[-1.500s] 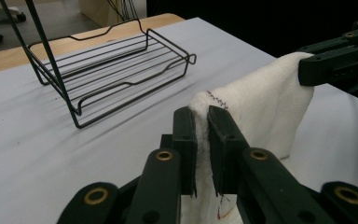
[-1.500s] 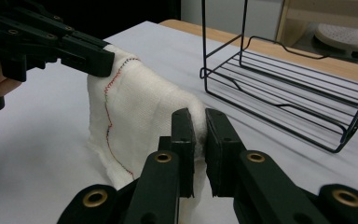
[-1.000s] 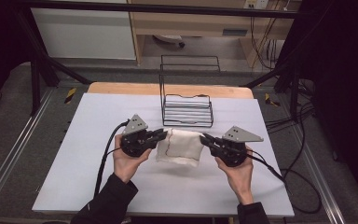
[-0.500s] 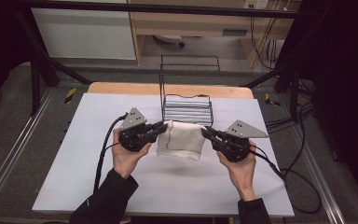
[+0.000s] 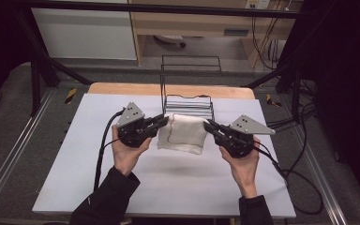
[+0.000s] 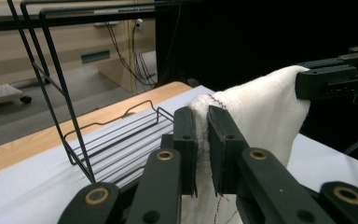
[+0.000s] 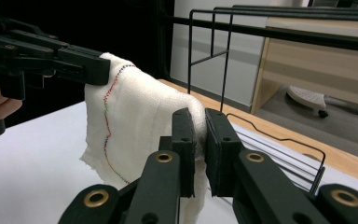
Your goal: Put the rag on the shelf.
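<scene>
A: Where is the cloth [image 5: 183,133] hanging?

B: Between both grippers, above the table [image 5: 84,154], just before the rack [image 5: 187,105].

A: Grip state?

B: Left gripper [image 5: 161,123] and right gripper [image 5: 211,126] are each clamping an upper corner, probably keeping the cloth spread for placing.

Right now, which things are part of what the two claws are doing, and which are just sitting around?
Part of the job:
white cloth, hanging between the claws
left claw, clamped on one edge
right claw, clamped on the other edge
black wire rack, just behind the cloth

Just lying about:
white table cover
cables beside the table
</scene>
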`<state>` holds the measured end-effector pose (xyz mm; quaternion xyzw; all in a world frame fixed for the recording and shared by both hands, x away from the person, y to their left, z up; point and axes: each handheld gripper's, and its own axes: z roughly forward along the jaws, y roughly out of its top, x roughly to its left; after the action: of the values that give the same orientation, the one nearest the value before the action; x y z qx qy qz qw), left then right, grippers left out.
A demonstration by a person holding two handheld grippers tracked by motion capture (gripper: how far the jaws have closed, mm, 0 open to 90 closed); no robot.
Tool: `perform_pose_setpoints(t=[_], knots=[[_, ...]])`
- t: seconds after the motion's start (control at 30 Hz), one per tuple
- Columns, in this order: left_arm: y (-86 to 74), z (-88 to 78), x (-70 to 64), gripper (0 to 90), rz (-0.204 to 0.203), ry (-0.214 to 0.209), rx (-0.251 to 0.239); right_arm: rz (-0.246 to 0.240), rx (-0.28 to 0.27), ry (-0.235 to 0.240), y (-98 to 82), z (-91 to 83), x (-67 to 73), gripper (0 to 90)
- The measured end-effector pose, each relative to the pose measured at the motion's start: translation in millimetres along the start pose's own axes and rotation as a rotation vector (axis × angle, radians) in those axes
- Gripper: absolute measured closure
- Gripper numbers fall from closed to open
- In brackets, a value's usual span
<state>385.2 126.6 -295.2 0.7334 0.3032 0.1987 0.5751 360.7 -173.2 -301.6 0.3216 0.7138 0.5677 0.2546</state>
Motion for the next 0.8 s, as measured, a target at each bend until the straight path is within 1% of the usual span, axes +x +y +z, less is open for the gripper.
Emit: perform_pose_setpoints(t=[0.37,0.4,0.47,0.6,0.8], knots=[[11.3,-0.3,1.7,81.8,-0.006,-0.001,-0.044,-0.007,-0.037,-0.016,13.3,-1.6,-2.0,83.3],[12.7,-0.1,1.7,81.8,-0.006,-0.001,-0.05,-0.011,-0.049,-0.02,16.4,-1.7,-2.9,83.3],[14.8,0.3,1.6,81.8,-0.002,-0.001,-0.057,-0.008,-0.05,-0.023,17.4,-1.9,-2.9,83.3],[19.7,0.2,2.1,81.8,-0.001,0.003,-0.075,-0.014,-0.071,-0.033,24.2,-1.8,-4.7,83.4],[26.5,0.2,4.3,81.8,-0.001,0.007,-0.094,-0.022,-0.083,-0.041,30.4,-0.7,-5.4,83.4]])
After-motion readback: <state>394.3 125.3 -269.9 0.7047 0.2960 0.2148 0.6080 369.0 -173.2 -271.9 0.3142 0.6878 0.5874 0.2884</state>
